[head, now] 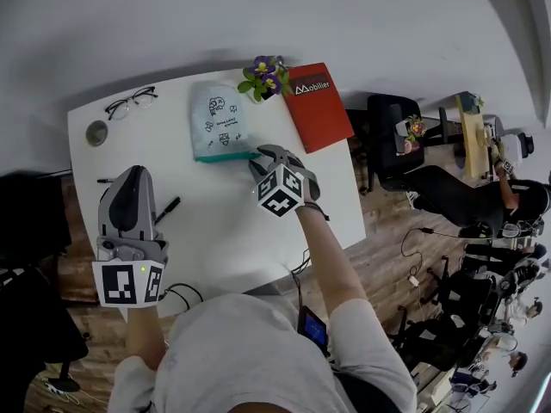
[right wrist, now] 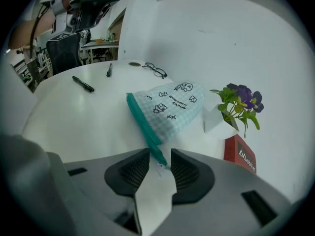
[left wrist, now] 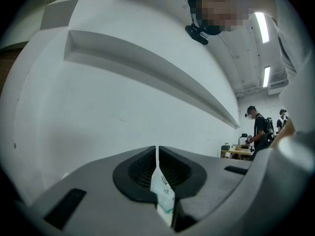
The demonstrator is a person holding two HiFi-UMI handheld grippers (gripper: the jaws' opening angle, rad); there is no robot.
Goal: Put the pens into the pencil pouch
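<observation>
Right gripper [right wrist: 158, 155] at the pouch [right wrist: 170, 107]
Its jaws stand apart around the teal zipper end [right wrist: 153, 144]; the left gripper [left wrist: 157, 150] is clenched shut near a pen [head: 168, 209].

Pouch [head: 219, 119] corner behind right gripper [head: 274, 157]

Bright, even light fills my views. Ceiling strip lights [left wrist: 262, 27] glare white in my left gripper view. The white table [head: 224, 231] shines softly, with faint shadows. The pencil pouch [right wrist: 167, 107] looks sharp; my near jaws look slightly soft. Edges bend strongly and the corners go black.
</observation>
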